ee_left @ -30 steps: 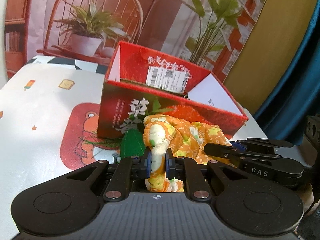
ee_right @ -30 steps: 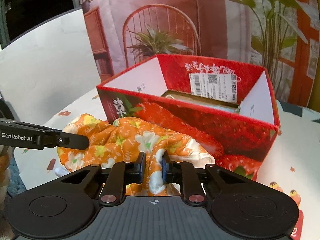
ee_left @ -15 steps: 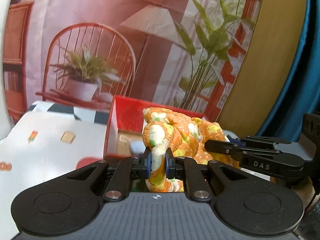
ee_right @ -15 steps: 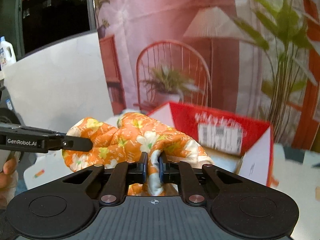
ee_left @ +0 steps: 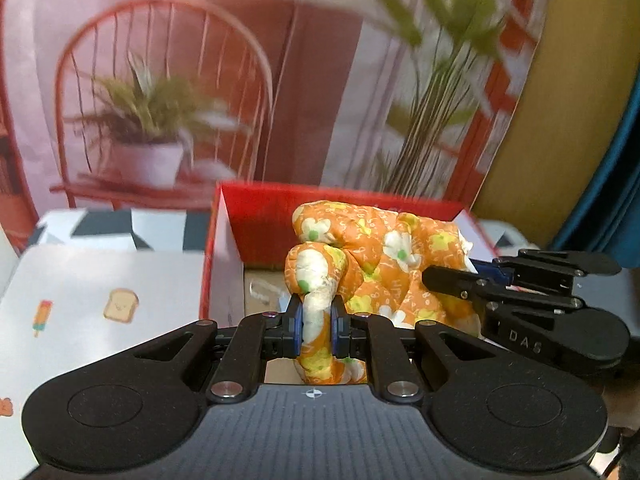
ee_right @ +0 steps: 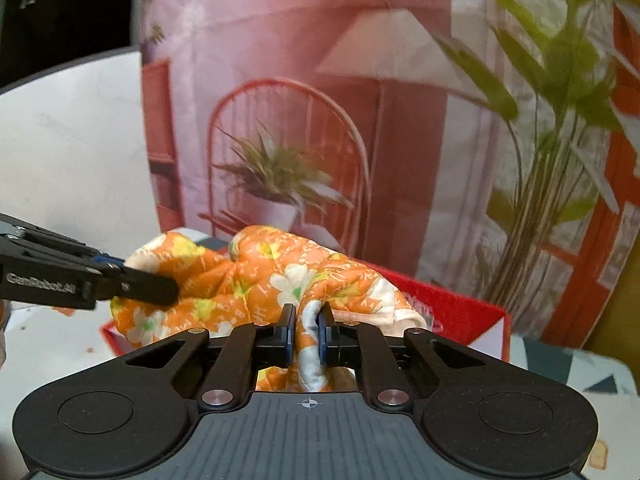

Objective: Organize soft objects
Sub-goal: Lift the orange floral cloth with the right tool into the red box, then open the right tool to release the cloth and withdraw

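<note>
While we held one orange floral quilted cloth [ee_left: 384, 256] bunched above one red box [ee_left: 256, 216], both claws pinched it: our left claw [ee_left: 317, 322] on one fold, our right claw [ee_right: 305, 334] on another. Only one carton [ee_left: 260, 288] showed inside; the cloth hid the rest, and the surface [ee_left: 100, 280] was partly cut off.
</note>
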A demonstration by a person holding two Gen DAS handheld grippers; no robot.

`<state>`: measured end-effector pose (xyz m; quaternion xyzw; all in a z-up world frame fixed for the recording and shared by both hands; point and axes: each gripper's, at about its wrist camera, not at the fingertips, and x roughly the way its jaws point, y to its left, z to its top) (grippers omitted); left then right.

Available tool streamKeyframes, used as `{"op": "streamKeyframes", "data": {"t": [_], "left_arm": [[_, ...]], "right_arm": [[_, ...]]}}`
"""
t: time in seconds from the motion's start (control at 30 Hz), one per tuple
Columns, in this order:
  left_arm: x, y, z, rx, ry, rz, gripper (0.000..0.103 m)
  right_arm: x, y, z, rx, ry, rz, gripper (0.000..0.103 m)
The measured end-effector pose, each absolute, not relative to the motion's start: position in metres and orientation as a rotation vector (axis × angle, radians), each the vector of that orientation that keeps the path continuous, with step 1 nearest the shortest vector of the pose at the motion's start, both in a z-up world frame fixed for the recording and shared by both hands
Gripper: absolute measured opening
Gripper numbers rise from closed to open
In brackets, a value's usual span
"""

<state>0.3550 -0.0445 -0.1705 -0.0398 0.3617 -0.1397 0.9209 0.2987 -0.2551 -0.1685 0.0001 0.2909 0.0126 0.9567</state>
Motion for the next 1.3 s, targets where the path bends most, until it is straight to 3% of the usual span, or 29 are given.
{"op": "streamKeyframes", "data": {"t": [0.4, 0.7, 0.77, 1.13, 1.3], "left_arm": [[0.383, -0.06, -0.214, -0.03, 0.937, -0.283, 0.015], [0.384, -0.059, -0.209, -0.023, 0.908, -0.257, 0.029], [0.382, -0.056, -0.203, -0.034, 0.886, -0.244, 0.038], [0.371, -0.043, -0.18, -0.042, 0.81, -0.198, 0.045], [0.363, -0.046, -0.179, -0.017, 0.802, -0.208, 0.047]], "right_arm": [[0.325, -0.27, -0.224, 0.067, 0.811, -0.026, 0.01], [0.331, -0.268, -0.236, 0.072, 0.91, -0.03, 0.01], [0.331, -0.266, -0.237, 0.1, 0.916, -0.017, 0.01], [0.332, -0.258, -0.234, 0.087, 0.931, -0.038, 0.01], [0.324, -0.261, -0.229, 0.08, 0.91, -0.065, 0.023]]}}
